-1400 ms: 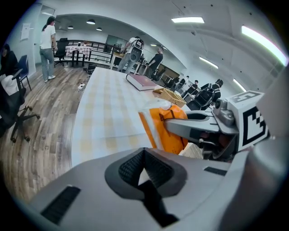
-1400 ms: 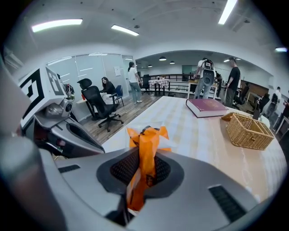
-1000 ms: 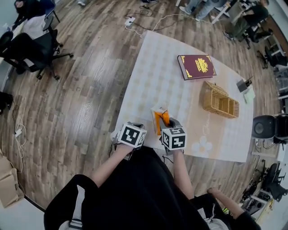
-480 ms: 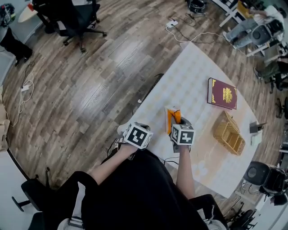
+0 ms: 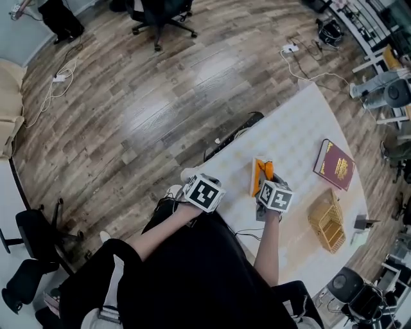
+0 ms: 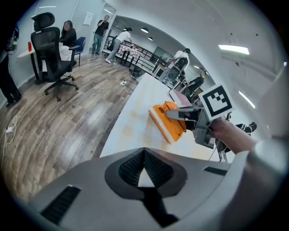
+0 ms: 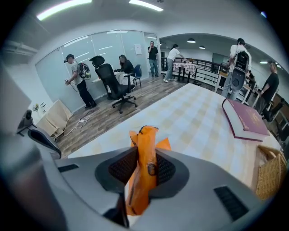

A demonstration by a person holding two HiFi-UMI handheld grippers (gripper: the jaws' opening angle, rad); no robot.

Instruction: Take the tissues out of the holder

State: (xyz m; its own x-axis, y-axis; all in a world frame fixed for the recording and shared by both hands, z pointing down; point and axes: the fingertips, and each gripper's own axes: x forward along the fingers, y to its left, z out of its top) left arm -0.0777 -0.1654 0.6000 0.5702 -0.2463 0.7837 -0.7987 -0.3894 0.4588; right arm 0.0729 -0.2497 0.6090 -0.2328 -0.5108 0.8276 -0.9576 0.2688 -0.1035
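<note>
Maroon book (image 5: 334,165) beside wicker basket (image 5: 326,226) on checked table (image 5: 302,122)

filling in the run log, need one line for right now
right gripper: shut on orange tissue holder, jaws just eased slightly | left gripper: shut, empty | tissues: not out yet

Book (image 5: 334,165) and basket (image 5: 326,226) right of holder (image 5: 262,175)

There is 1 table (image 5: 295,128), and with it 1 orange tissue holder (image 5: 262,177), 1 red book (image 5: 335,165) with gold print and 1 wicker basket (image 5: 326,222). The head view shows 2 black office chairs on the wood floor (image 5: 141,115): the top chair (image 5: 156,11) at the upper edge and the lower-left chair (image 5: 32,234) near the corner.
</note>
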